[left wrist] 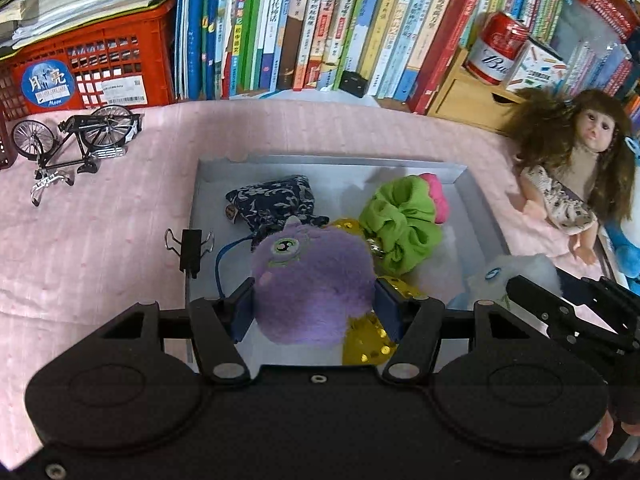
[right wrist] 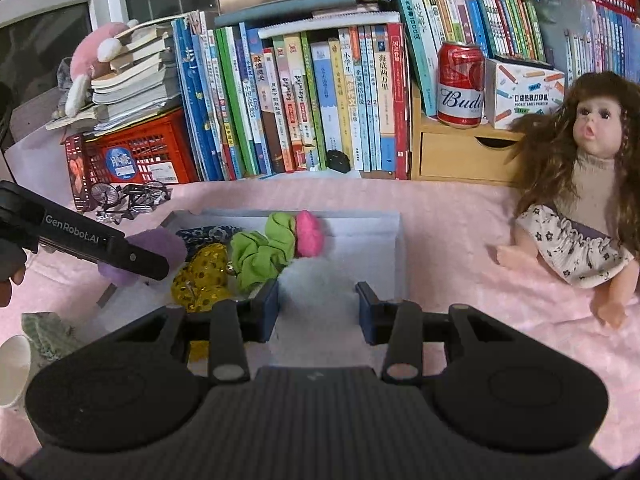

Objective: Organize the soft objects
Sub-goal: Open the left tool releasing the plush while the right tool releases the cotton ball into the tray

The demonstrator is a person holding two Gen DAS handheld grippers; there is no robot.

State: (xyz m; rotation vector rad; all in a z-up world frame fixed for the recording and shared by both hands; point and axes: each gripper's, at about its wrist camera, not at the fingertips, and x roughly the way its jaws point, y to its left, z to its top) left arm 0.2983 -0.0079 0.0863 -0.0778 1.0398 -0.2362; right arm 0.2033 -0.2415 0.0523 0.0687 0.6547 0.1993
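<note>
A shallow grey tray (left wrist: 476, 216) lies on the pink cloth (left wrist: 100, 220) in front of the row of books (left wrist: 304, 28), and it serves as the collecting place for the soft things: a dark patterned pouch (left wrist: 272, 200) sits near its far left corner, a green scrunchie (left wrist: 404, 224) and a pink plush piece (left wrist: 438, 196) lie toward its far right, and a gold sequinned pouch (right wrist: 204, 276) rests in the middle. The left gripper (left wrist: 316, 304) is clamped on a purple plush toy (left wrist: 312, 280), its blue pads pressing into the fur on both sides, and holds the toy over the tray's near left part, apparently to set it down among the others. The right gripper (right wrist: 318, 308) holds a white fluffy toy (right wrist: 316, 292) with blue stitched eyes; the fur fills the gap between its pads, so it looks gripped, over the tray's near right corner. Both toys are soft enough to bulge around the pads, so the half-closed jaws seem enough to carry them. A long-haired doll (right wrist: 580, 184) sits against the wooden drawer box (right wrist: 460, 152) to the right of the tray, still outside it, while a model bicycle (left wrist: 76, 140) and a binder clip (left wrist: 190, 246) lie off the tray's left edge.
</note>
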